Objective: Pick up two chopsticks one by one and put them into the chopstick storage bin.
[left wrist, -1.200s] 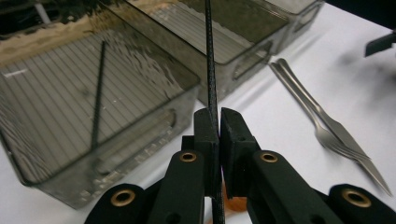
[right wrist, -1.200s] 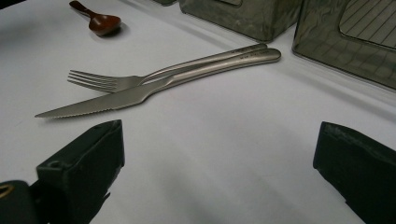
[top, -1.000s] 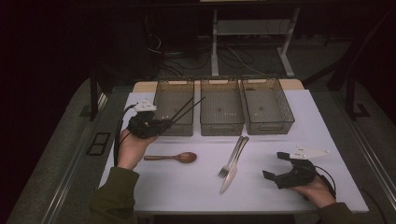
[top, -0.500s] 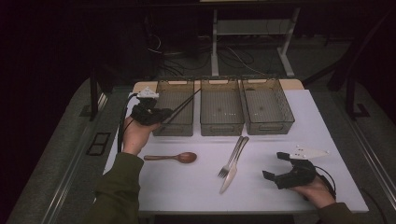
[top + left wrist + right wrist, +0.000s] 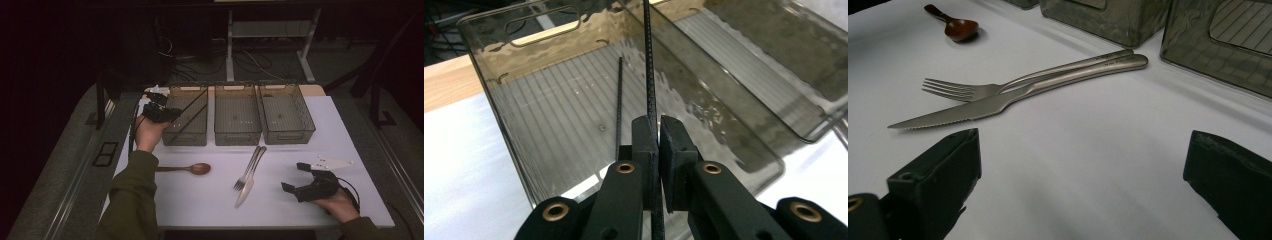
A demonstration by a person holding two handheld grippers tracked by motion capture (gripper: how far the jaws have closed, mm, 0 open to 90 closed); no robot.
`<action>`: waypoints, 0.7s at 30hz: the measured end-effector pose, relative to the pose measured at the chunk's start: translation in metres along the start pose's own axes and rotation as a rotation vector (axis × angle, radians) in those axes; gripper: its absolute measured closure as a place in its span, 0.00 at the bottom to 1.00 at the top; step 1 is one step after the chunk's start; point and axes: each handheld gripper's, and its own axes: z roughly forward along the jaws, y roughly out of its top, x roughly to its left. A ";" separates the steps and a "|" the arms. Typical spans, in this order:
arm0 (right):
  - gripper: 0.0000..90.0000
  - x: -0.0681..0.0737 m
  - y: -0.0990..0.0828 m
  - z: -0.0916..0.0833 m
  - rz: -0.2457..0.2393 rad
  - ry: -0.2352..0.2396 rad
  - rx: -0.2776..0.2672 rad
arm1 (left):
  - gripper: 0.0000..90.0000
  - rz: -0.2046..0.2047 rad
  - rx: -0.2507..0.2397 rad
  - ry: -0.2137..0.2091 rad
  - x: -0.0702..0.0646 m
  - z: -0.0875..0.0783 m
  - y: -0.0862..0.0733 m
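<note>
Showing in left gripper view: 2nd chopstick [image 5: 618, 100] inside bin [image 5: 549, 85].

We saw the high view very dim: the floor and background were almost black, and only the white table [image 5: 280, 200] gave some brightness. The picture was soft and grainy. The left gripper view was much brighter, with wavy reflections on the smoky wall of the bin [image 5: 574, 50]; the near jaws were a little soft. In the right gripper view, the fork [image 5: 998, 87] and knife [image 5: 1013, 100] threw soft shadows, and the near jaws were dark and blurred.
</note>
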 end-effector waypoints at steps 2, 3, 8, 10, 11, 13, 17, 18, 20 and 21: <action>0.02 0.000 0.000 0.000 0.000 0.000 0.000 | 0.94 -0.010 0.009 0.007 0.003 0.004 0.001; 0.02 0.000 0.000 0.000 -0.001 0.000 -0.001 | 0.94 -0.009 0.016 0.012 0.004 0.006 0.001; 0.02 0.000 0.000 -0.001 0.001 0.002 -0.001 | 0.94 -0.047 0.034 0.034 0.012 0.017 -0.002; 0.02 0.000 0.000 -0.001 0.003 0.002 -0.003 | 0.94 -0.049 0.051 0.043 0.015 0.020 -0.003; 0.02 0.000 0.000 -0.001 0.001 0.003 -0.004 | 0.94 -0.055 0.058 0.044 0.016 0.022 -0.003; 0.02 0.000 0.000 -0.001 0.003 0.003 -0.004 | 0.94 -0.056 0.068 0.047 0.017 0.025 -0.003; 0.02 0.000 0.000 -0.001 0.001 0.004 -0.001 | 0.94 -0.062 0.098 0.069 0.018 0.030 -0.002; 0.02 0.000 0.000 -0.001 0.003 0.003 -0.001 | 0.94 -0.066 0.102 0.066 0.018 0.032 -0.002; 0.02 0.000 0.000 -0.001 0.002 0.003 -0.005 | 0.94 -0.065 0.106 0.059 0.018 0.034 -0.002; 0.02 0.000 0.000 -0.001 0.000 0.003 -0.006 | 0.94 -0.064 0.106 0.054 0.017 0.036 -0.002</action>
